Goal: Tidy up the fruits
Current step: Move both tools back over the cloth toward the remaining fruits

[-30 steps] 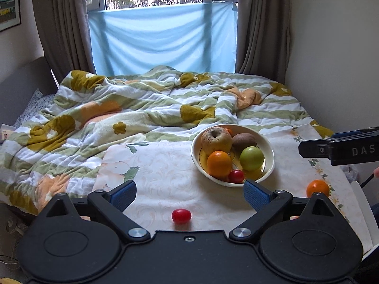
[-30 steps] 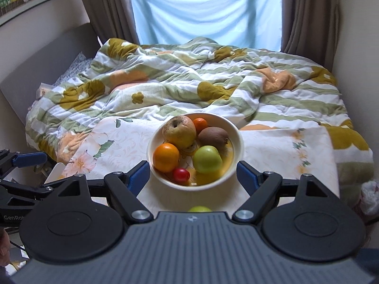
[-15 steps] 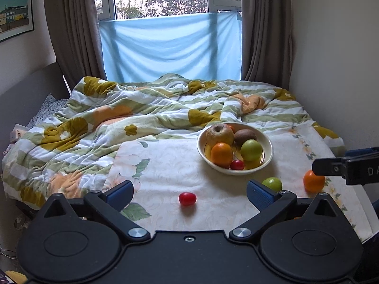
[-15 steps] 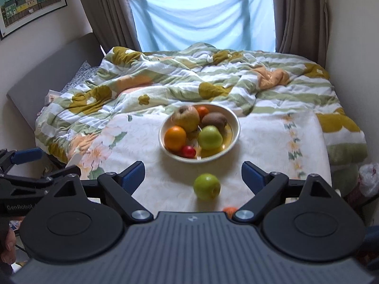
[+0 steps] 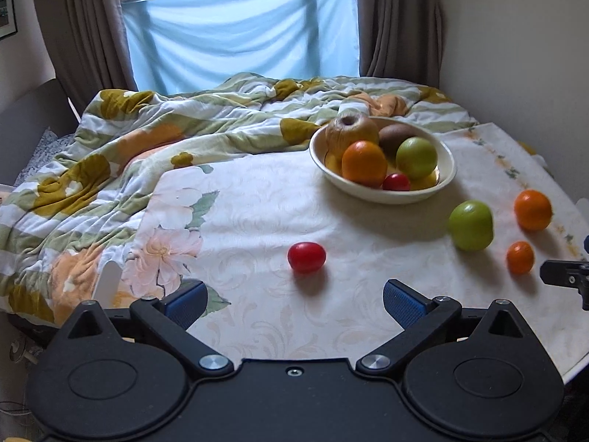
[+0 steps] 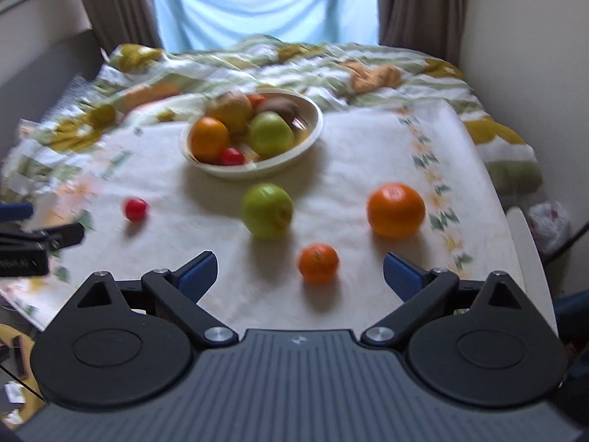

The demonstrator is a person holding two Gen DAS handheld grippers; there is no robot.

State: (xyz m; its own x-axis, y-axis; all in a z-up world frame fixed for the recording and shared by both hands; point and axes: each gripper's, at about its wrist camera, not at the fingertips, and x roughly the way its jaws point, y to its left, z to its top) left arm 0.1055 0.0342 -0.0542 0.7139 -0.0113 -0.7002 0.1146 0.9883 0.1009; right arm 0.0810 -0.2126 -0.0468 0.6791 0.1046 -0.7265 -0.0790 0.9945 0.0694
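Red tomato (image 5: 306, 256) lies lengthwise left-right before left claw (image 5: 294, 300).

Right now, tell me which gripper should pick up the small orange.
Right. The right gripper is open with the small orange between its fingertips just ahead. The left gripper faces the red tomato instead, with that orange off to its right.

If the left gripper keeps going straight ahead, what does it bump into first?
Most likely the small red fruit: it lies on the tablecloth straight ahead of the open left gripper, roughly centred between its fingers. Depth is hard to judge, so it might pass just above.
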